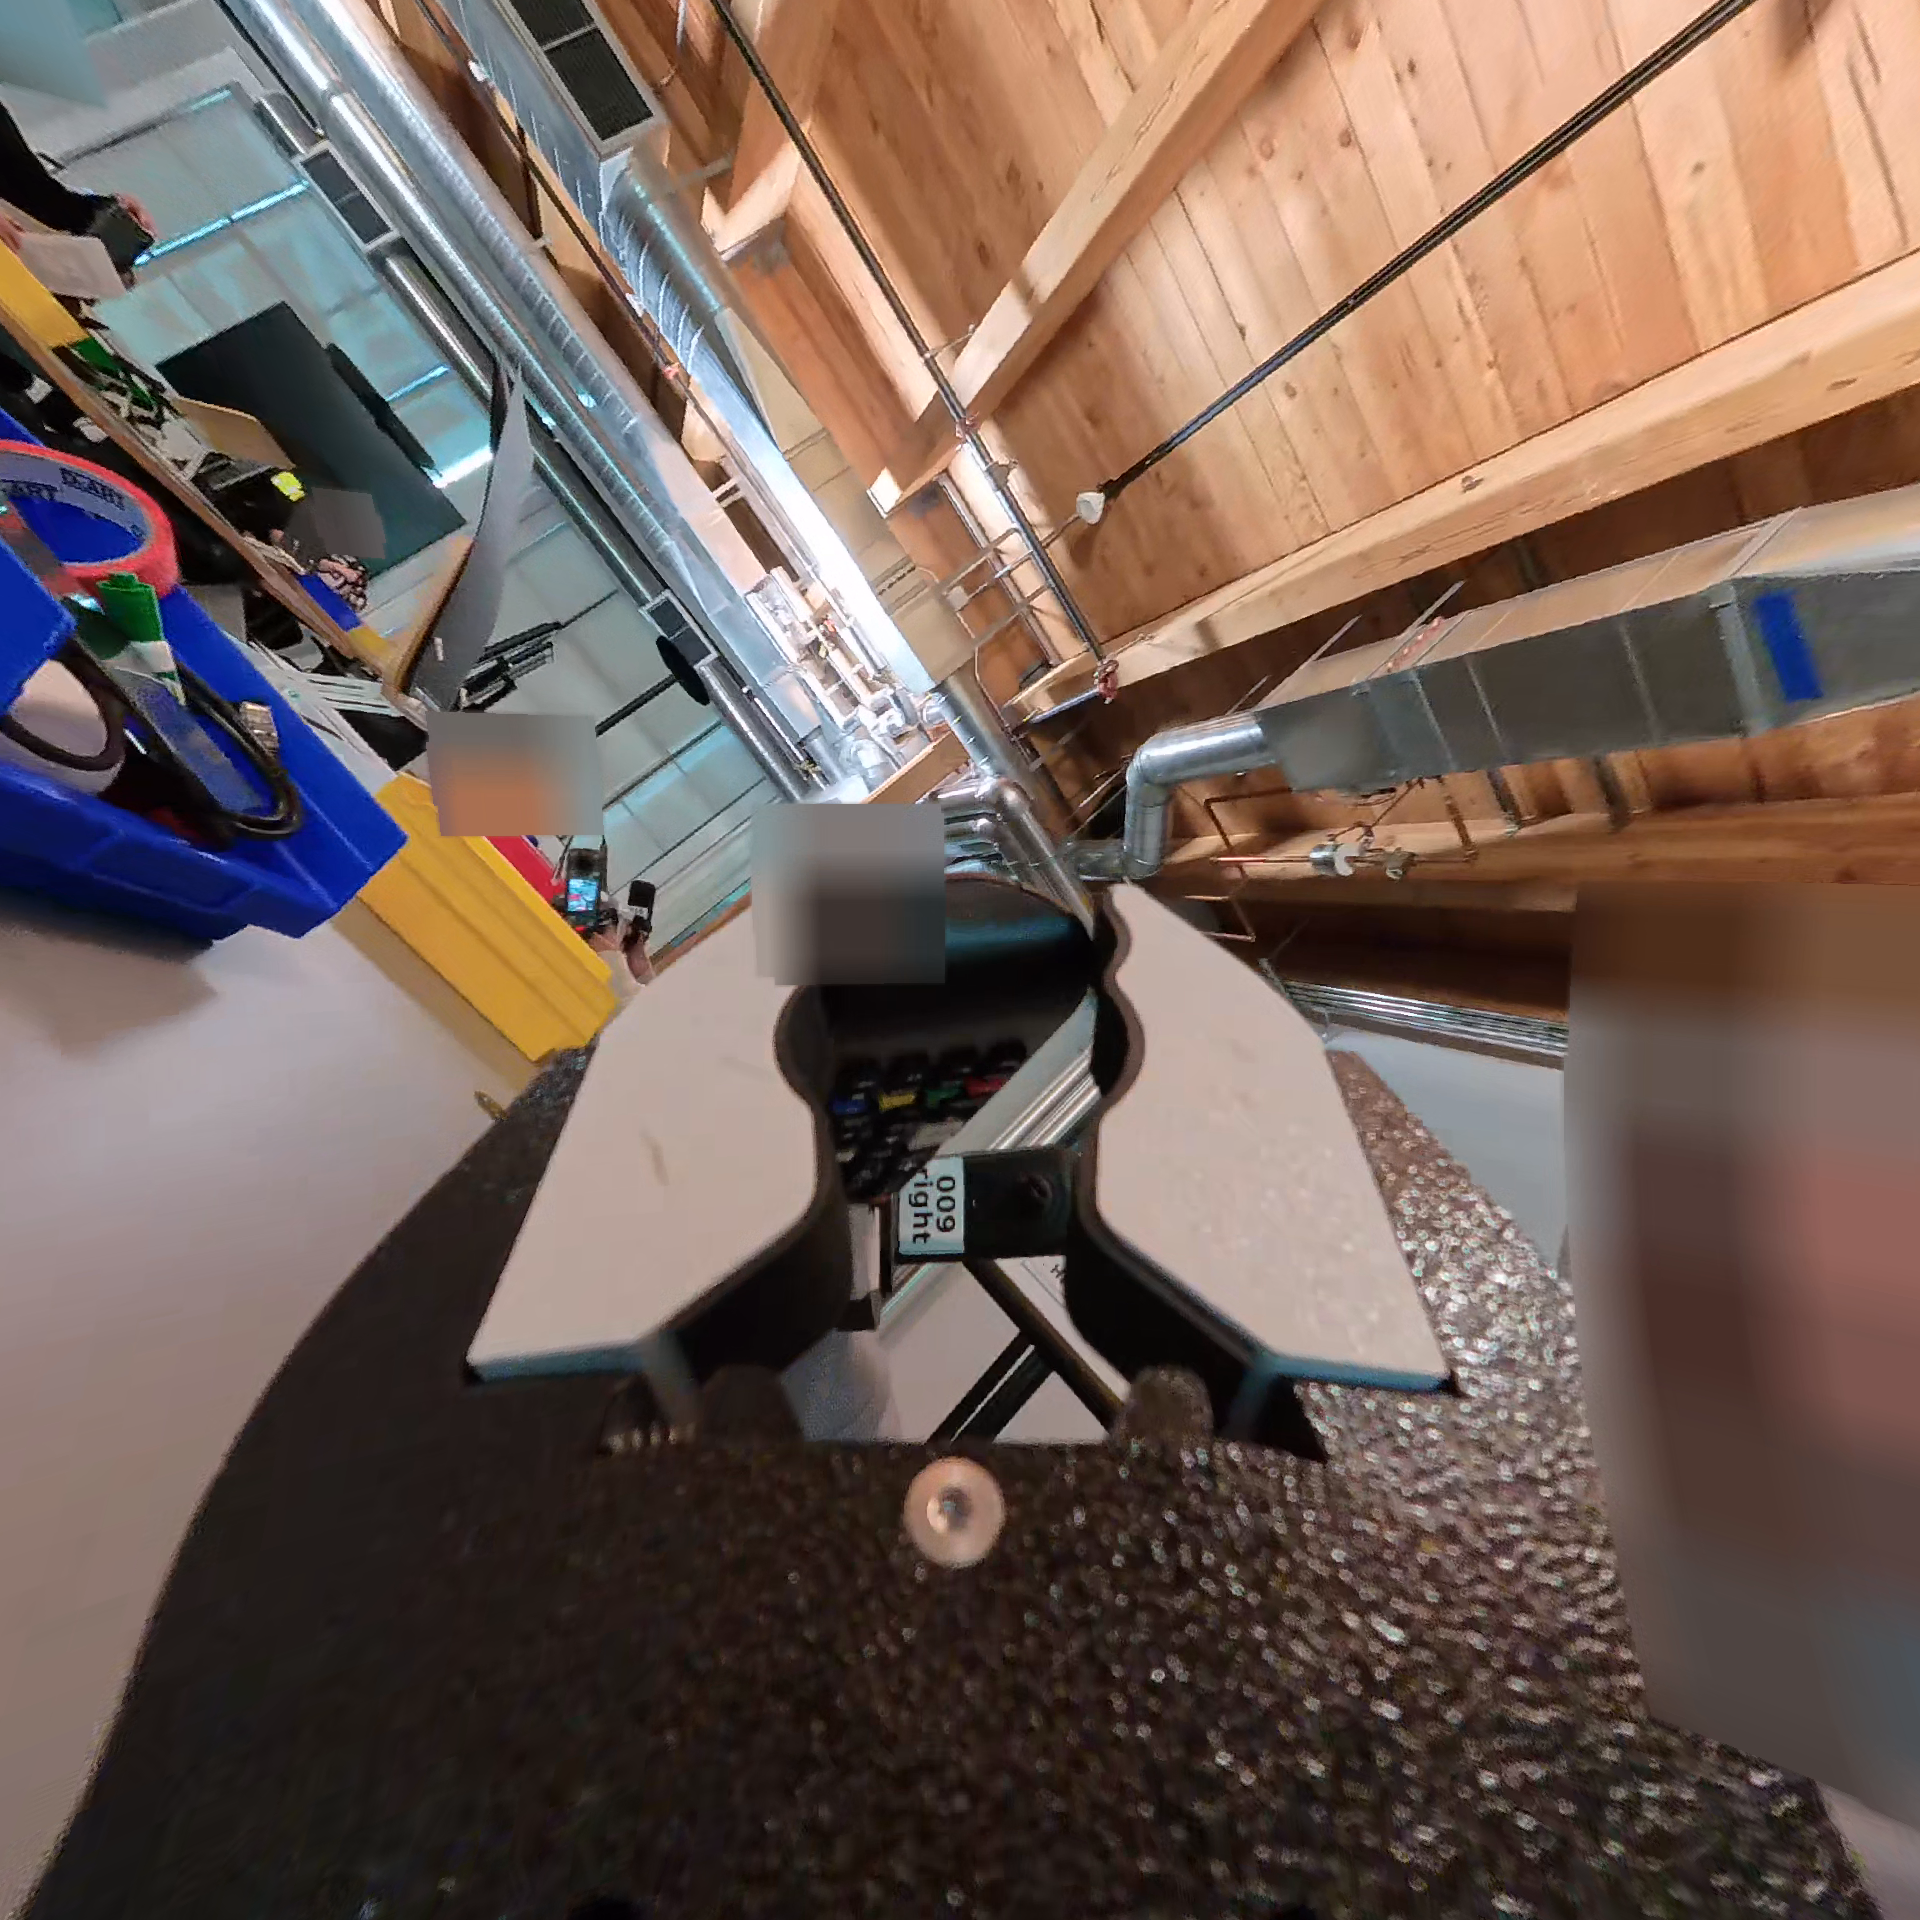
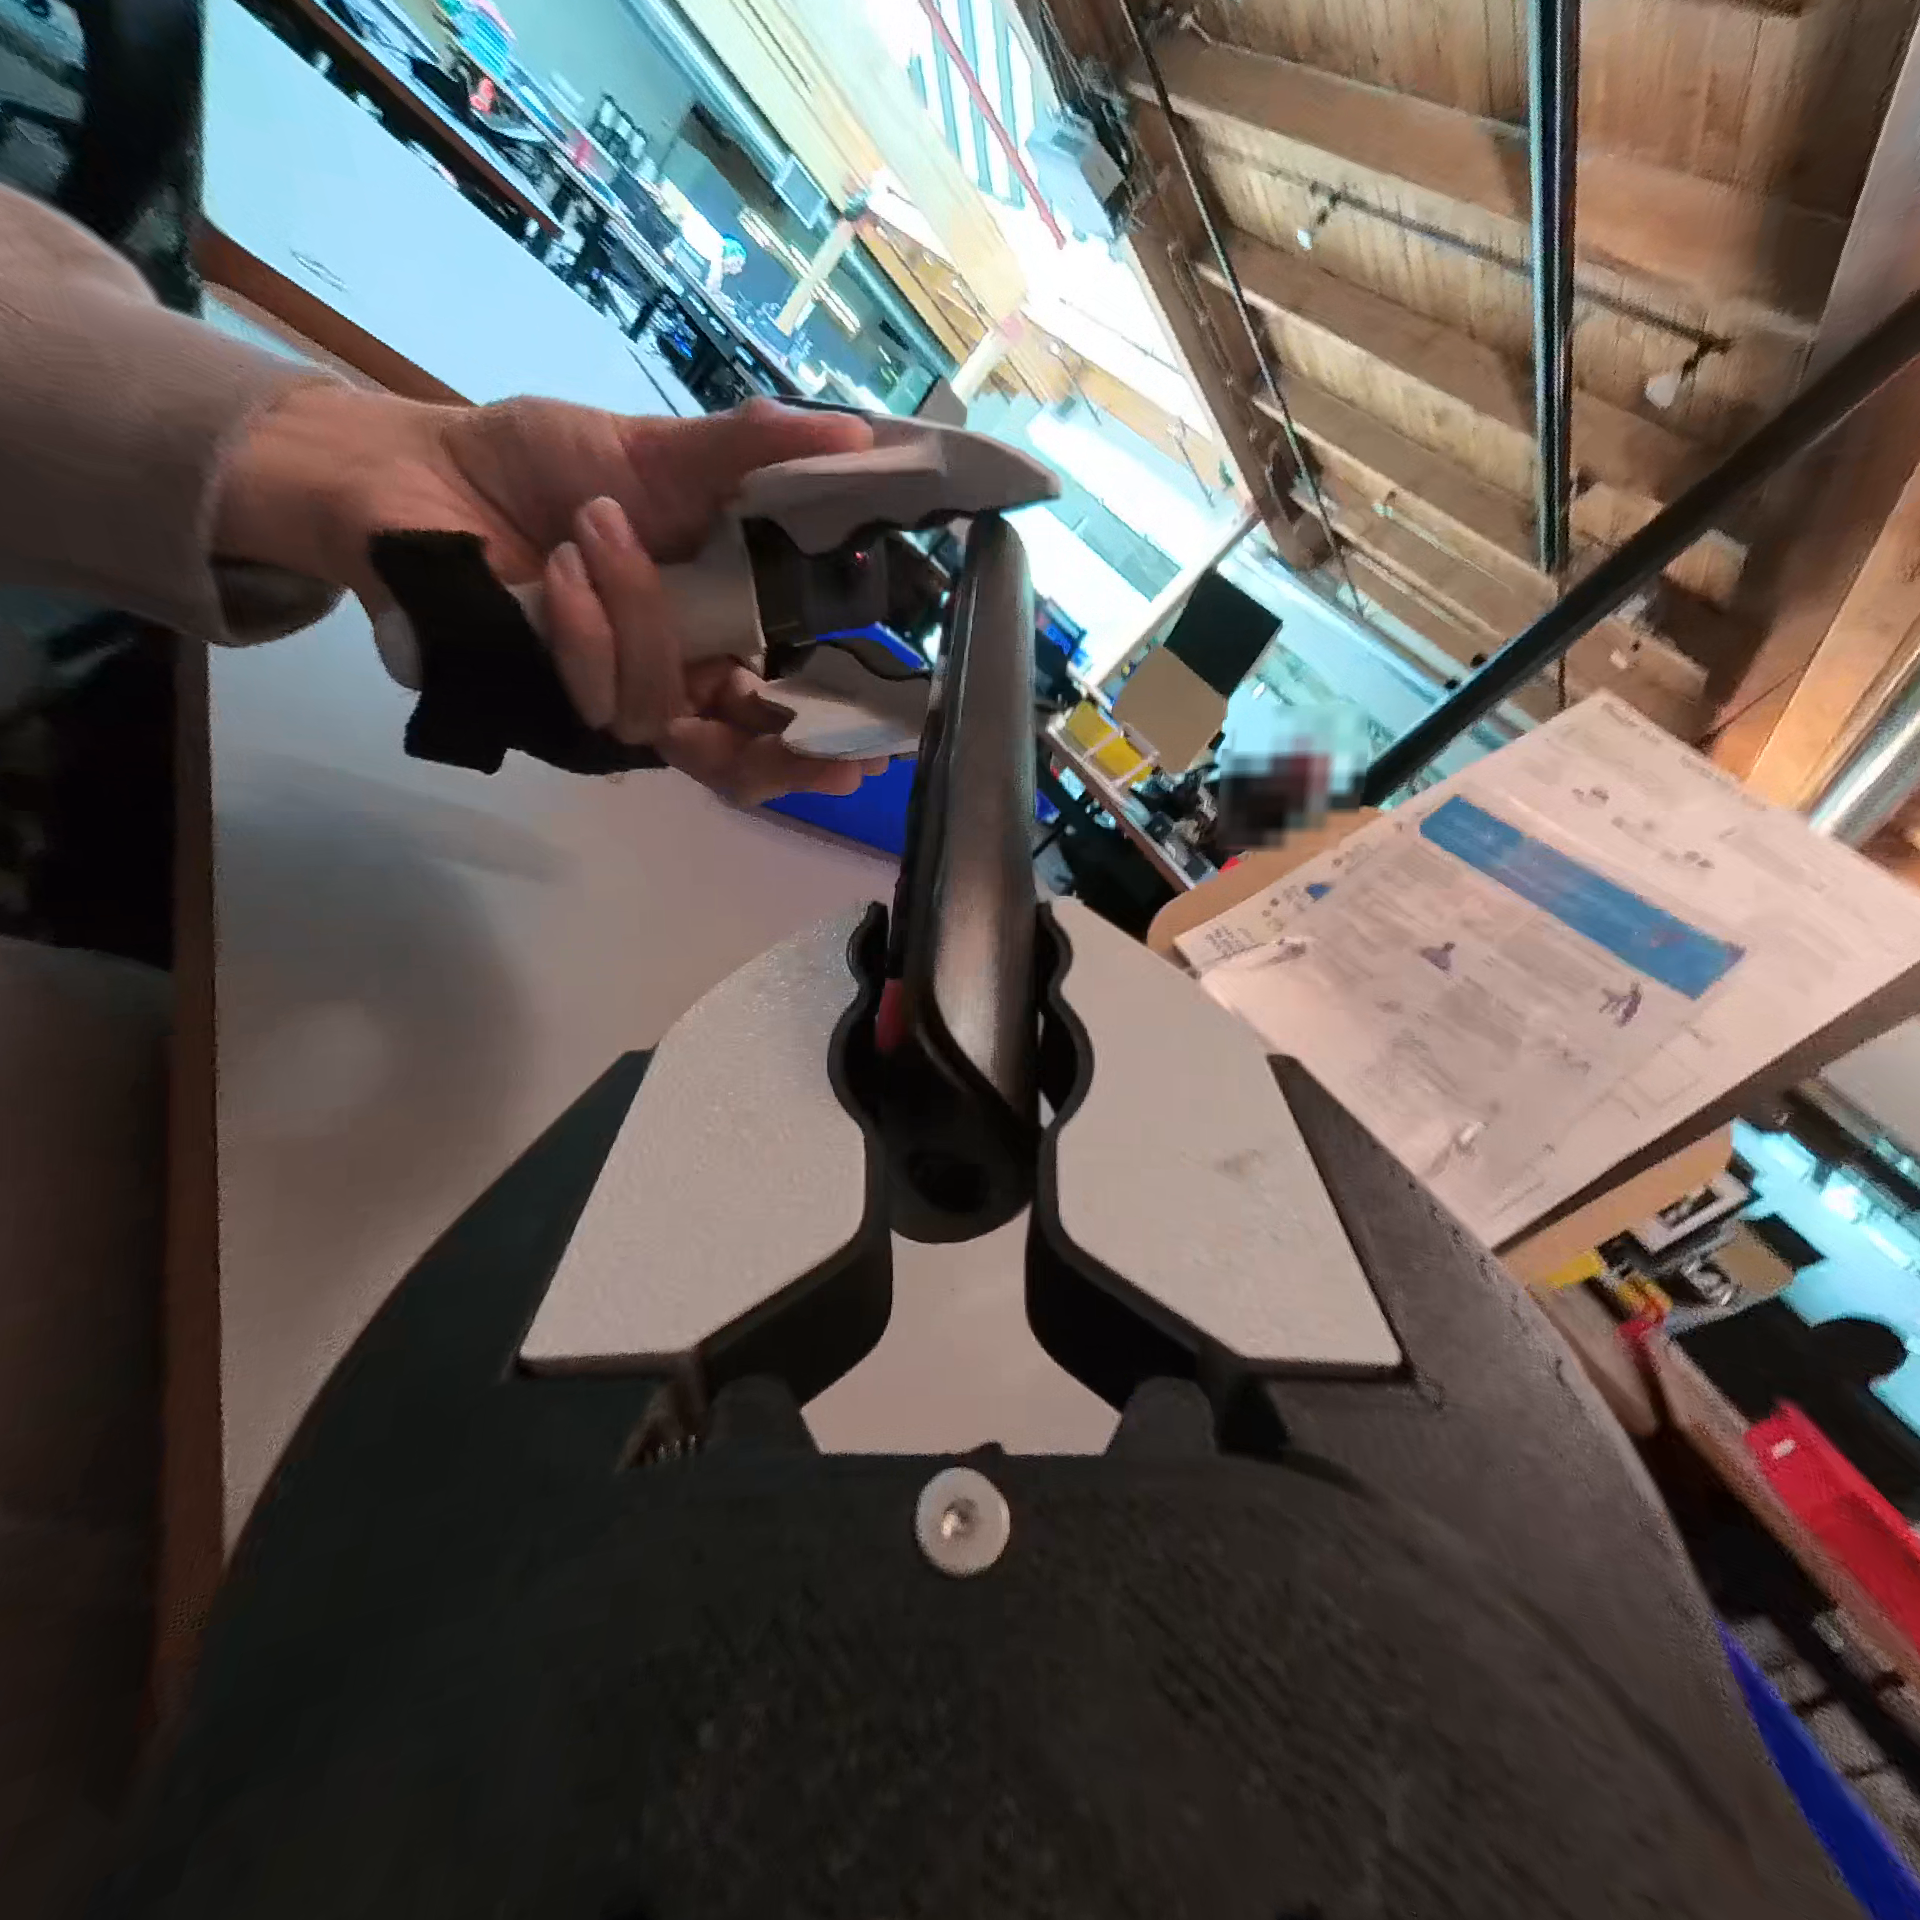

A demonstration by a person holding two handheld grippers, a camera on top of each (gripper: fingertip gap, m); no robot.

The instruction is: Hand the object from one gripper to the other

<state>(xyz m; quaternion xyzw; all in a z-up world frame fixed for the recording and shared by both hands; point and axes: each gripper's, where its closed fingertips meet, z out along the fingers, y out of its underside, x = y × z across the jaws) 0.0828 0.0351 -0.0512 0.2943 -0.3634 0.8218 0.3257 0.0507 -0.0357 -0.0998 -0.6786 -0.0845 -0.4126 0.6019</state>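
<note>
Overhead we've got a timber plank ceiling (image 1: 1455, 312) crossed by ribbed silver ducts (image 1: 582, 343), and down at nine o'clock a pale, matte desk (image 1: 156, 1143) carrying a blue bin (image 1: 208, 862) with a yellow bin (image 1: 488, 935) beside it.

Now the handover itself: we judge it mid-exchange. The right gripper (image 2: 961, 997) is clenched on the remote (image 2: 977, 831), a long, slim, glossy black bar, gripped near its lower end in the scalloped notch between the flat grey fingers (image 2: 1195, 1143). The remote rises toward twelve o'clock, up off the desk, and its far tip sits between the fingers of the left gripper (image 2: 894, 613), held by a hand (image 2: 623, 582) coming in from nine o'clock.

From the left wrist view, the left gripper (image 1: 951, 1008) has the remote (image 1: 935, 1101) in its notch, rows of small dark and coloured buttons facing us. Its fingers stand wide of the tip on one side, so we call it released, bracketing but not yet pinching.

Next move, as we read it: left closes firmly on that smooth, slippery casing, then right lets go. Release early and the bar could slide free, so overlap of both grasps matters.
</note>
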